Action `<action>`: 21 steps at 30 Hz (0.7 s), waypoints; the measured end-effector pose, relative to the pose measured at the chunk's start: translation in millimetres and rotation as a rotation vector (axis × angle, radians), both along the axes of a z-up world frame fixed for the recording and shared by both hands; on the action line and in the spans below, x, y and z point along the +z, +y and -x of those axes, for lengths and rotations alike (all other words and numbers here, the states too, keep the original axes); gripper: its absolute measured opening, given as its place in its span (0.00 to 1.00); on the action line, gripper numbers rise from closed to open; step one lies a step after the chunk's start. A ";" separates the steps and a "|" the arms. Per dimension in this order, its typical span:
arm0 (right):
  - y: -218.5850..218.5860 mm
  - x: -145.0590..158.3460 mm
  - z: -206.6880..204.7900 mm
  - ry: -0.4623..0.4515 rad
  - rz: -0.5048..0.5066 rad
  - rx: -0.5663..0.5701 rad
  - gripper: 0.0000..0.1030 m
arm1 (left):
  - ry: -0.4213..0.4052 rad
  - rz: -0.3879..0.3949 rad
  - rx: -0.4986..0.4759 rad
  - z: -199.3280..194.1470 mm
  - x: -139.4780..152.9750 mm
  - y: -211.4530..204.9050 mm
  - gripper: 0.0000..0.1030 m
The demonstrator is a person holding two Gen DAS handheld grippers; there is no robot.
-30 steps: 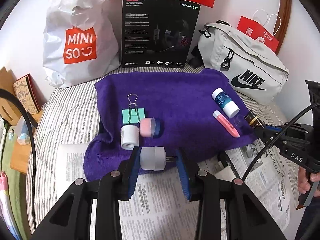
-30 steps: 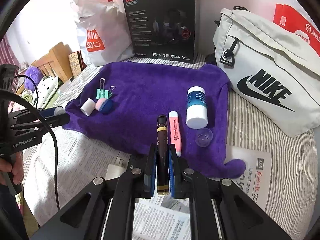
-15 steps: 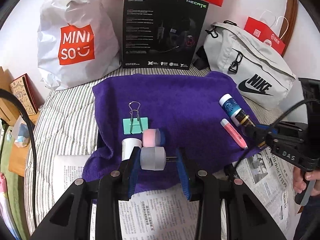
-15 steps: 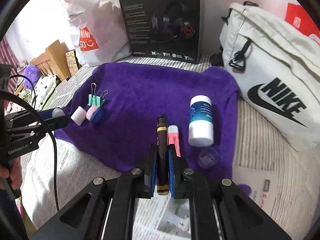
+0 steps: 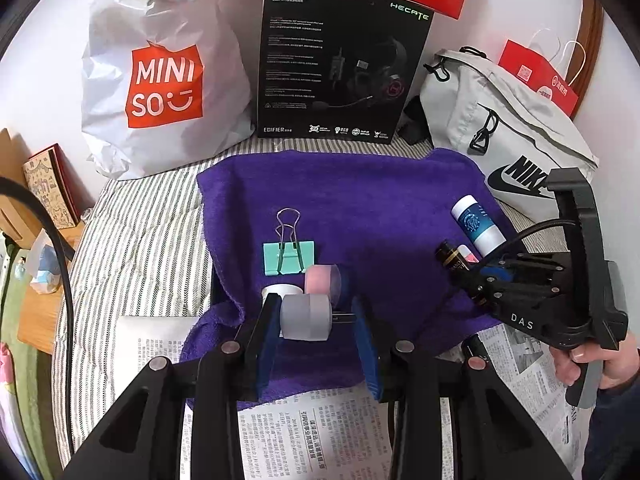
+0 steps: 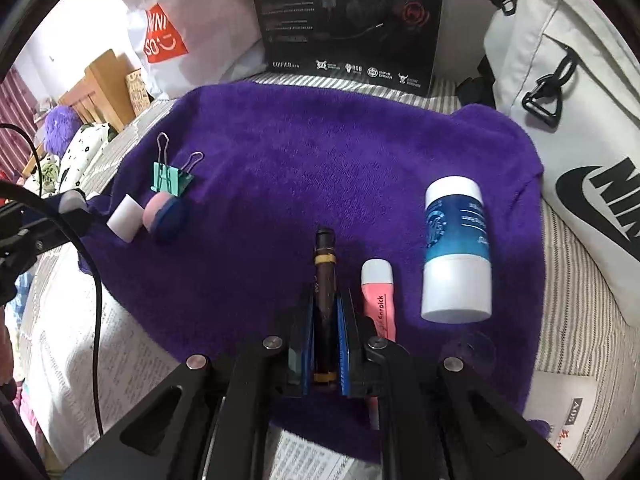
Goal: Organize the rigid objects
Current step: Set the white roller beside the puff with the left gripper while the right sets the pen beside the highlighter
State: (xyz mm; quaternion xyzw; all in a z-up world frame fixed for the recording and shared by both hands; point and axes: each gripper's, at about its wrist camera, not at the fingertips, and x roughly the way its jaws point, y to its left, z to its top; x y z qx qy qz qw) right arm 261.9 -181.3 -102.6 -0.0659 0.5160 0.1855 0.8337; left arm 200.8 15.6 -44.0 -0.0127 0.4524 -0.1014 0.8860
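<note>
Two views. From the left wrist, the left gripper [image 5: 316, 320] has its jaws clamped on a white plug [image 5: 306, 317], prongs against the right jaw, over the near edge of the purple towel [image 5: 360, 208]. Just beyond the jaws lie a white cap [image 5: 280, 290] and a pink-and-blue roll [image 5: 323, 281], with a green clip [image 5: 289, 258] past them. Off to the right, the right gripper [image 5: 476, 276] carries a dark tube [image 5: 452, 258] beside a blue bottle [image 5: 478, 226].

From the right wrist, the jaws are clenched on the dark tube [image 6: 325, 280], which sticks out forward above the towel [image 6: 340, 152]. Just right of the jaws lies a pink marker [image 6: 378, 296], then the bottle [image 6: 458, 256]. Far left sit the cap [image 6: 125, 218], roll [image 6: 164, 216] and clip [image 6: 170, 178].
</note>
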 end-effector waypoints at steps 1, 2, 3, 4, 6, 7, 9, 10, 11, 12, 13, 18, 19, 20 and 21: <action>0.6 0.1 -0.9 0.002 0.000 0.000 0.10 | 0.001 0.000 0.000 -0.7 0.0 0.6 0.33; 1.2 0.3 -1.7 0.003 0.001 0.000 0.10 | 0.000 0.001 0.001 -1.0 0.0 1.4 0.33; 1.5 0.5 -2.2 0.004 0.002 0.000 0.10 | 0.001 0.002 0.001 -1.3 0.0 1.9 0.33; 3.0 0.0 -2.9 0.002 0.007 0.006 0.11 | 0.002 0.003 0.001 -1.3 -0.1 2.5 0.33; 5.3 -0.3 -4.1 -0.005 0.016 0.017 0.11 | 0.003 0.003 0.004 -1.2 -0.5 3.3 0.33; 5.2 -0.6 -4.4 -0.005 0.015 0.019 0.11 | 0.004 0.005 0.004 -0.8 -0.3 3.7 0.33; 4.1 -0.7 -5.8 -0.001 0.006 0.021 0.11 | 0.003 0.005 0.004 -0.2 0.0 4.5 0.33; 3.2 -0.8 -6.3 0.001 0.000 0.023 0.11 | 0.003 0.005 0.005 0.1 0.0 4.9 0.33; 1.9 -0.8 -6.5 0.004 -0.009 0.023 0.11 | 0.005 0.007 0.005 0.2 0.0 5.2 0.33; 0.5 -0.7 -6.0 0.005 -0.015 0.024 0.11 | 0.006 0.007 0.005 -0.1 -0.2 5.4 0.33; -0.3 -0.4 -5.4 0.006 -0.019 0.025 0.11 | 0.007 0.006 0.005 0.3 -0.3 5.5 0.33; -1.4 0.2 -3.9 0.013 -0.014 0.029 0.11 | 0.010 0.013 0.003 0.1 -0.2 5.7 0.33; -1.9 0.5 -3.0 0.015 -0.013 0.029 0.12 | 0.011 0.012 0.003 0.1 -0.4 5.6 0.33; -2.3 0.8 -2.1 0.017 -0.013 0.030 0.13 | 0.012 0.012 0.004 0.3 -0.3 5.4 0.33; -2.6 1.1 -1.2 0.019 -0.011 0.030 0.14 | 0.013 0.013 0.003 0.5 -0.3 5.6 0.33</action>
